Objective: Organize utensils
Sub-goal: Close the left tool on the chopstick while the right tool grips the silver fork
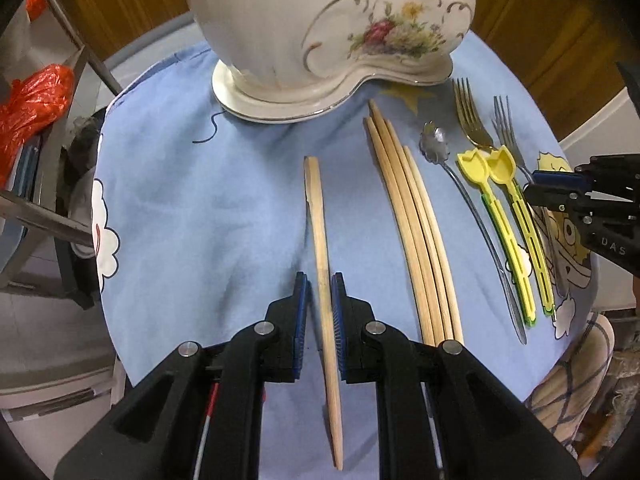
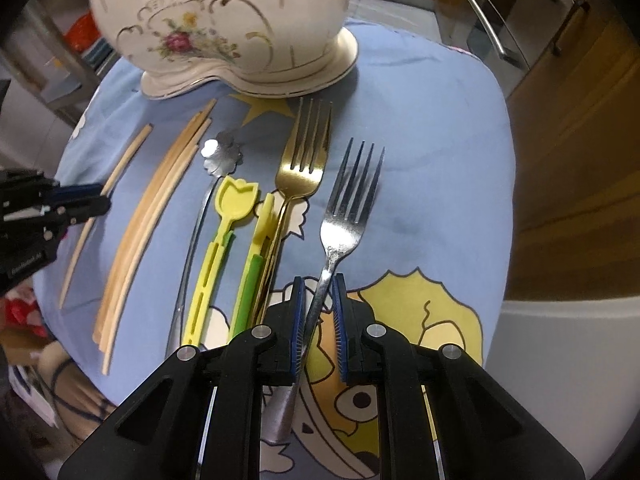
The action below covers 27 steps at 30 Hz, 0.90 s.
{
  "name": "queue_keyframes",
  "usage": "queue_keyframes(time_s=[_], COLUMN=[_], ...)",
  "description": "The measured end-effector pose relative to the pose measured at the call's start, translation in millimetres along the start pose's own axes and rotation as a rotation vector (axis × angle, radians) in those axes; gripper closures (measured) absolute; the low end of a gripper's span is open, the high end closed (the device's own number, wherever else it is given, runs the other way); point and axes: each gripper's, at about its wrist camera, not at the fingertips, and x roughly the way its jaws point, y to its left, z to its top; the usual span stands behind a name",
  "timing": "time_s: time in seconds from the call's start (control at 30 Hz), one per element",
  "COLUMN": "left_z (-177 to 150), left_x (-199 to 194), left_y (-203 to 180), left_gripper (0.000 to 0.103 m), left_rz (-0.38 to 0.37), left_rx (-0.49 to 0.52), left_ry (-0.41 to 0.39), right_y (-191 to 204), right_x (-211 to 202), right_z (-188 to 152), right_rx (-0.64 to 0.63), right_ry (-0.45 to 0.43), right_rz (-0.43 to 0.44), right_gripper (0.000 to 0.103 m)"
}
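Two grips: left gripper [image 1: 320, 312] jaws clamped on lone pale wooden chopstick [image 1: 320, 240]; right gripper [image 2: 318, 316] jaws pinching silver steel fork [image 2: 344, 220] handle.

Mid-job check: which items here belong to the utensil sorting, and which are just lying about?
Job: lone chopstick in left gripper; silver fork in right gripper; chopstick bundle; flower spoon; gold fork; yellow tulip spoons.
Lying about: porcelain vase; orange bag.

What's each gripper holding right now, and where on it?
Left gripper grips the single chopstick toward its near end. Right gripper grips the silver fork on its handle, below the neck.
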Motion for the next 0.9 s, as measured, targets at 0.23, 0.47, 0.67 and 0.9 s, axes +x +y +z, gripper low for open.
queue_keyframes(time_s=[0.23,0.47,0.67,0.9], left_z=[4,-17,-29,-37], left_x=[-1,-25,-63,-91], left_y=[-3,17,33,37], left_gripper=[0.097,0.097,0.097,0.097], left_rz=[0.013,-0.078,-0.137,-0.177], left_rx=[-0.002,-0.092,-0.173,-0.241], left_ry=[-0.003,-0.178,-0.409,-0.683], right_y=[-16,-36,-46,-42], right_x=[-1,-12,-37,-70], right_z=[1,-6,-12,-14], right_rx=[0.070,0.105,0.112,0.094], right_ry=[-0.032,-0.152,-0.299,-0.539], right_rz=[0.045,0.119,0.183,0.175], right_gripper=[0.095,0.097,0.097,0.097])
